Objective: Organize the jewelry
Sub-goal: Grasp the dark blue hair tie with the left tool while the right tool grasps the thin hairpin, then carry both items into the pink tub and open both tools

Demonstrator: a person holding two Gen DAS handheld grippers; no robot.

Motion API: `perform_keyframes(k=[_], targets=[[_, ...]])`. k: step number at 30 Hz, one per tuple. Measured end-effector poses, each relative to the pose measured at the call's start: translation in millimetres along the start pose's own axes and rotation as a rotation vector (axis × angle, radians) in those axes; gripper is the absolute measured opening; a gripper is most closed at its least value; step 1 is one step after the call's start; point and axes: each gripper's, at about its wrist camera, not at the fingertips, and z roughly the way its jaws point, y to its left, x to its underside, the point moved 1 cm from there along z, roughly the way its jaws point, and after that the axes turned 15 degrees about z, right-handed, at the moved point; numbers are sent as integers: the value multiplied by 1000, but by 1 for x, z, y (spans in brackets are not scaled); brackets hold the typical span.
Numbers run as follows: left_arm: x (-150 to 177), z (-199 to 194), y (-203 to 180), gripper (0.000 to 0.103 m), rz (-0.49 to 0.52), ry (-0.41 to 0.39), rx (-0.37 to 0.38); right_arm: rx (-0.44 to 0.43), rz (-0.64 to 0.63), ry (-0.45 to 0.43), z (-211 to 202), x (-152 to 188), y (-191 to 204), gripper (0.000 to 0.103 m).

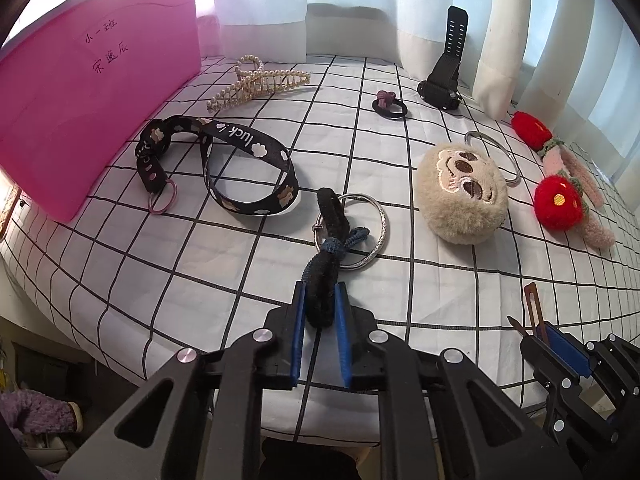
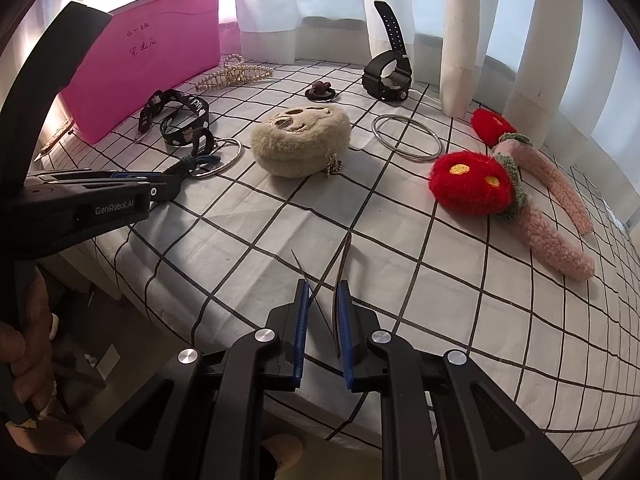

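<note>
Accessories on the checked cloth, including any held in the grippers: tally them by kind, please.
Hair ties: 2
Bangles: 2
Claw clip: 1
Snap clip: 1
Lanyard: 1
Watch: 1
Headband: 1
Plush pouch: 1
Total: 10

Each black gripper [image 1: 321,308] [image 2: 322,300] has 2 blue-padded fingers, silver round screws, and white "GenRobot.AI" lettering.

Cloth [image 1: 400,280]: matt woven cotton, checked. Bangle [image 2: 406,142]: polished metal. Pouch [image 1: 462,196]: rough plush. Bin [image 1: 80,112]: smooth glossy plastic. Hair tie [image 1: 324,272]: fuzzy fabric. Fingers [image 1: 299,332]: ribbed matt plastic.
</note>
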Motion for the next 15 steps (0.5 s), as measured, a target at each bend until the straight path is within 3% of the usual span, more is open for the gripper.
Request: perform_keyframes(k=[3,15], targets=[[1,-4,1,8,2,-16,-3,1,1,1,0,0,0,14],[-13,-34,1,7,5,-71,15,-18,42,-9,-13,-11,-6,14]])
